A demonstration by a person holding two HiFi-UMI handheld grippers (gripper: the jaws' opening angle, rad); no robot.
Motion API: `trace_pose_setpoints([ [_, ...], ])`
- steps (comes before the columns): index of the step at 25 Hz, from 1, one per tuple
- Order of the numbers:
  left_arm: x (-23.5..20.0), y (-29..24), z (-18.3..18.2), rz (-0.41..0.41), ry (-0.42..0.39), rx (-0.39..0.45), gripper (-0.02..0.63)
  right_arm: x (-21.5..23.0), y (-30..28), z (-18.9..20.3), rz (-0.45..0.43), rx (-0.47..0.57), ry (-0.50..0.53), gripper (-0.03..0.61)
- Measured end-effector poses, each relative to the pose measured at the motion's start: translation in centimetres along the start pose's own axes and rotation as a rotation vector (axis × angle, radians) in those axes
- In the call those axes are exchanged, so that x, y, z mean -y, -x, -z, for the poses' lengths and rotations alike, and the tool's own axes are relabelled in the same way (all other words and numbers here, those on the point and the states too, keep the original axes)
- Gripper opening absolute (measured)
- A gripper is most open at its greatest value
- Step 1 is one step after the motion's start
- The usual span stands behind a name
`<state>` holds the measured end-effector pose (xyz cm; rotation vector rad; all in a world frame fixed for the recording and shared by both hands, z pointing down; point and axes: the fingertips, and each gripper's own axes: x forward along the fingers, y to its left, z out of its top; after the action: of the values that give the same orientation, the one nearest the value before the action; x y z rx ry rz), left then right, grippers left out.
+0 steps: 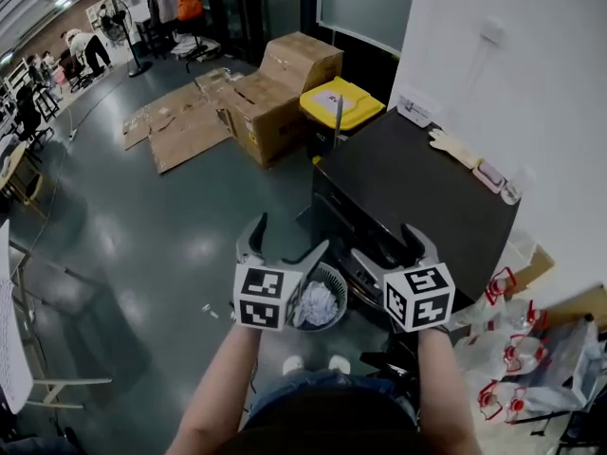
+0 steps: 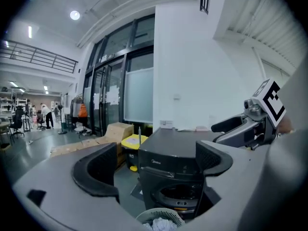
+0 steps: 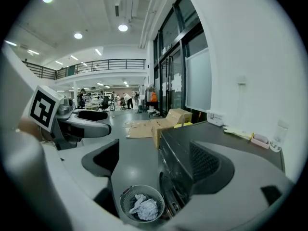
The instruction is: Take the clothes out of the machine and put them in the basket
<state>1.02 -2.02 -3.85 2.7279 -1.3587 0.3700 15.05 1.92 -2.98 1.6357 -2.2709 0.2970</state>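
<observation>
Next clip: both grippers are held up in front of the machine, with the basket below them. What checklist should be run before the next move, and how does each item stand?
1. Left gripper empty, jaws apart: ok.
2. Right gripper empty, jaws apart: ok.
3. Basket upright on the floor, right in front of the machine: ok.
4. White clothes lie inside the basket, nothing hanging over its rim: ok.
5. Drum opening uncovered and reachable: ok.
6. Drum fully emptied: cannot tell; the inside is too dark in every view.
</observation>
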Motion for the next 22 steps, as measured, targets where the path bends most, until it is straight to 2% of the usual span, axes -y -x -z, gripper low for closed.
trace_pose_setpoints([
  [6,0.0,-0.9,-4.3,0.041,0.009,0.087,0.509,2.6,1.7,-4.2,0.070,0.110,0.012,0.441],
  [11,-0.2,-0.6,-8.1,0.048,-0.051,0.172,0.503,3.8,3.9,-8.1,0.117,0.208,0.039,0.414],
  [13,-0.1,-0.2,-9.9,0.051,-0.084,0.210,0.482,4.1,5.0,-9.5,0.136,0.238,0.064,0.391],
  [15,0.2,0.1,-11.3,0.058,-0.111,0.244,0.443,4.4,6.1,-10.5,0.154,0.264,0.089,0.334],
  [17,0.6,0.5,-12.3,0.073,-0.132,0.268,0.386,4.7,7.0,-11.2,0.174,0.286,0.112,0.304],
  [19,0.9,0.9,-13.1,0.073,-0.160,0.298,0.291,5.1,8.0,-11.8,0.202,0.307,0.131,0.254],
  [20,1.0,1.2,-13.6,0.060,-0.181,0.319,0.228,5.3,8.5,-12.1,0.218,0.319,0.138,0.202],
  [21,0.9,1.6,-14.1,0.040,-0.201,0.343,0.138,5.5,9.1,-12.4,0.236,0.335,0.143,0.119],
  [22,0.8,1.9,-14.4,0.019,-0.216,0.363,0.002,5.6,9.6,-12.6,0.253,0.351,0.146,0.012],
])
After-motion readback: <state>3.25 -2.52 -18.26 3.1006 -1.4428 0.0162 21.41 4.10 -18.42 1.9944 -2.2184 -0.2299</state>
